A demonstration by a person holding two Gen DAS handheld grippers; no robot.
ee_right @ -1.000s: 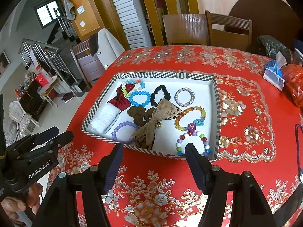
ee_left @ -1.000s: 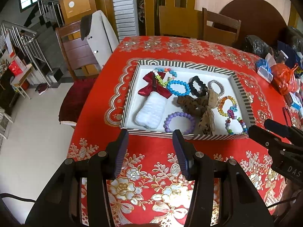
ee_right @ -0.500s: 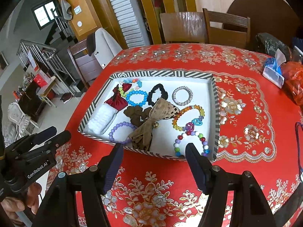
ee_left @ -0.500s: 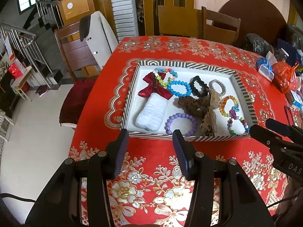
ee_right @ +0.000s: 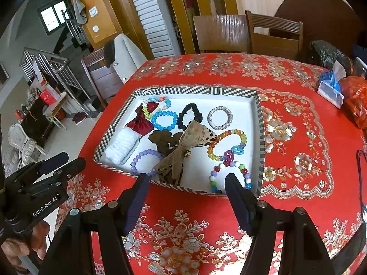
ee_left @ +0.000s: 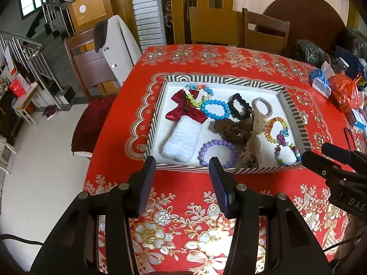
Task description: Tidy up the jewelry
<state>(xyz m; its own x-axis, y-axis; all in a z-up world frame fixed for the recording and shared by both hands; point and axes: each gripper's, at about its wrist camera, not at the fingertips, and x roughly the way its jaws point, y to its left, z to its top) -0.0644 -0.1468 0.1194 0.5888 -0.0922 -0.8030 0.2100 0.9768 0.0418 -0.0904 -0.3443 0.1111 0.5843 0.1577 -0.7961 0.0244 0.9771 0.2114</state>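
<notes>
Over the near edge of the bench, I am holding the left gripper (ee_left: 182, 171) with jaws partly open and empty, facing the striped tray (ee_left: 229, 79). The jewelry is lying tangled inside: the purple bracelet (ee_left: 216, 152) by the near rim, the brown bow (ee_right: 183, 151) beside it. The right gripper (ee_right: 187, 188) is hanging wider, also empty; I am favouring the bracelet's free arc.
</notes>
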